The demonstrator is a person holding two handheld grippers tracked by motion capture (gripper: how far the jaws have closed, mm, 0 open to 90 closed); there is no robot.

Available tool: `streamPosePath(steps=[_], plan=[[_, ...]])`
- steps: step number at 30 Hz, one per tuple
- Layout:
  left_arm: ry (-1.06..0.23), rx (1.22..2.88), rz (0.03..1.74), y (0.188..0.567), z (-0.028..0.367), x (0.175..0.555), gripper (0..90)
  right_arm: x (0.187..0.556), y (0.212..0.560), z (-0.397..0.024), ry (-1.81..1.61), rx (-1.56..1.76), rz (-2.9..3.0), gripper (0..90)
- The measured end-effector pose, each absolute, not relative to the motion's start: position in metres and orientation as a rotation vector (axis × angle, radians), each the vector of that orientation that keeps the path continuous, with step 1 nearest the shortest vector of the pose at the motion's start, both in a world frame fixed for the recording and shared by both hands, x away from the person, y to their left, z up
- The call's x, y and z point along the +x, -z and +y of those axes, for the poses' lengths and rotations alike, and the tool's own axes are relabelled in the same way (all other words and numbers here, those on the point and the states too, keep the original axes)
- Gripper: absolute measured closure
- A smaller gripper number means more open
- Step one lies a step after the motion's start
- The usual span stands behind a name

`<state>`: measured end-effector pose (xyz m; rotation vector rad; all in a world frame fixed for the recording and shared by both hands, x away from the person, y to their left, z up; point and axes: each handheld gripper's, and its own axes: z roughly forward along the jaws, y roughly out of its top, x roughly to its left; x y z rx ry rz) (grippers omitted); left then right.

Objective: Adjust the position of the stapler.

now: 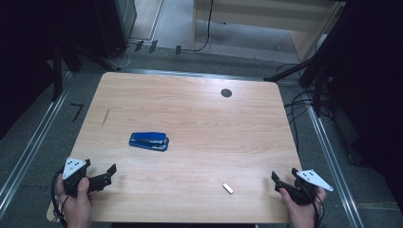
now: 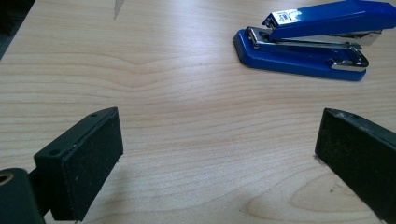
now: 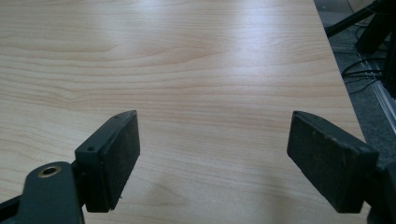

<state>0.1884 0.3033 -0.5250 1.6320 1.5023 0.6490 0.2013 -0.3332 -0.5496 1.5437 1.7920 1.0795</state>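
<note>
You hold a hand-held gripper in each hand at the near edge of the wooden surface point(image 1: 199, 114), both with jaws apart and nothing between them. The left hand-held gripper point(image 1: 108, 175) sits at the near left corner; the right hand-held gripper point(image 1: 284, 179) at the near right. The blue stapler point(image 1: 148, 141) lies flat left of centre, well apart from both but nearer your left; in the left gripper view the stapler point(image 2: 310, 39) shows ahead and to the right. A small pale strip point(image 1: 228, 188), likely a bar of staples, lies near the front edge, closer to your right. To do this well, approach the stapler level and square, take its body across the narrow sides, and keep the jaws wide until the pads bracket it.
</note>
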Motion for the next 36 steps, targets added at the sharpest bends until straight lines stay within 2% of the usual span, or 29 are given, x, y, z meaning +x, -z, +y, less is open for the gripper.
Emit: streamPosePath(steps=[12,14,16,26,29,36], plan=[[-0.672,1.685,1.506,0.525,0.298,0.19,1.2,0.202,0.53,-0.312,-1.103,1.47,1.843,19.9],[-0.68,1.686,1.505,0.525,0.297,0.19,1.3,0.205,0.52,-0.297,-1.126,1.424,1.861,21.2],[-0.687,1.693,1.507,0.525,0.296,0.19,1.4,0.205,0.514,-0.29,-1.156,1.41,1.871,26.7],[-0.673,1.702,1.546,0.526,0.297,0.193,2.8,0.218,0.485,-0.249,-1.227,1.297,1.956,28.5],[-0.652,1.711,1.581,0.527,0.296,0.196,2.7,0.226,0.478,-0.234,-1.247,1.28,1.987,32.9],[-0.649,1.726,1.553,0.526,0.295,0.195,0.6,0.239,0.459,-0.192,-1.261,1.176,2.059,32.2]])
